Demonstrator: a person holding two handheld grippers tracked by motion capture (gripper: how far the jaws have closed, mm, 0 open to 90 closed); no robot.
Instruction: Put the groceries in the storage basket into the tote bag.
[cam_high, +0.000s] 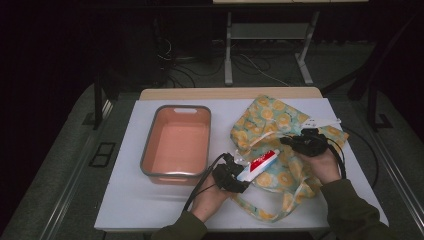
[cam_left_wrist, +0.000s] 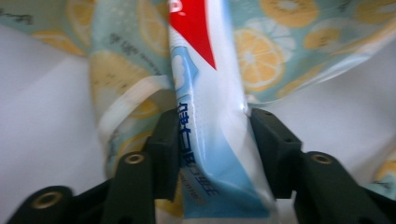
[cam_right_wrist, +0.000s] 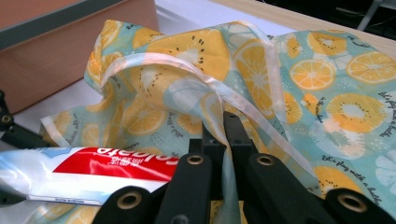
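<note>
Pinching the flat end of the toothpaste tube (cam_left_wrist: 210, 121), the left gripper (cam_high: 235, 176) has its jaws closed on it, the tube lying over the near left edge of the fruit-print bag (cam_high: 280, 135), right of the pink tub (cam_high: 176, 142). The right gripper (cam_right_wrist: 223, 135) is clamped narrow on the bag's rim. The slick tube could slide free, or the rim could sag and snag it.

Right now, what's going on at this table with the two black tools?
A person holds a gripper in each hand. The left gripper clamps the flat end of a toothpaste tube, which lies across a fruit-print cloth bag. The right gripper is shut on the bag's rim, lifting the fabric. A pink tub sits beside them with nothing in it.
</note>
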